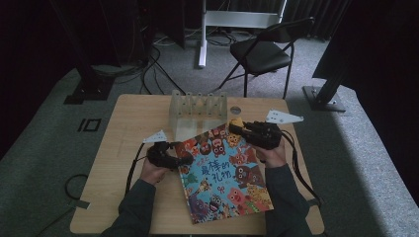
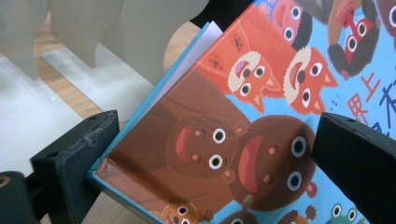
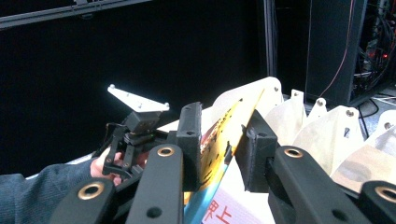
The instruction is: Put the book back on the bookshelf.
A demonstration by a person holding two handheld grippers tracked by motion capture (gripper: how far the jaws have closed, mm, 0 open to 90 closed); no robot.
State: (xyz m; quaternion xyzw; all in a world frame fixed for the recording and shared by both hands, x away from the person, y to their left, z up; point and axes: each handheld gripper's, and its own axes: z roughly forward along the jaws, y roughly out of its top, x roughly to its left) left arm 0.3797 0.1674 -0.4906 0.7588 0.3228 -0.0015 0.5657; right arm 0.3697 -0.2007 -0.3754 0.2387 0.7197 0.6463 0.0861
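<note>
Floor: grey carpet (image 1: 44,148), cables trailing | Furniture: black folding chair (image 1: 264,49), light wooden tabletop (image 1: 128,128), white stand base (image 1: 202,34) | Surround: dark curtains | Light: dim

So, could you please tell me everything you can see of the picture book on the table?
The picture book is a glossy hardcover with a blue cover crowded with cartoon animals and red Chinese lettering. It lies skewed on the wooden table, just in front of the translucent rack. The right hand-held gripper is shut on its far cover edge, lifting it, and the open left hand-held gripper straddles a near corner, white pages showing.
</note>
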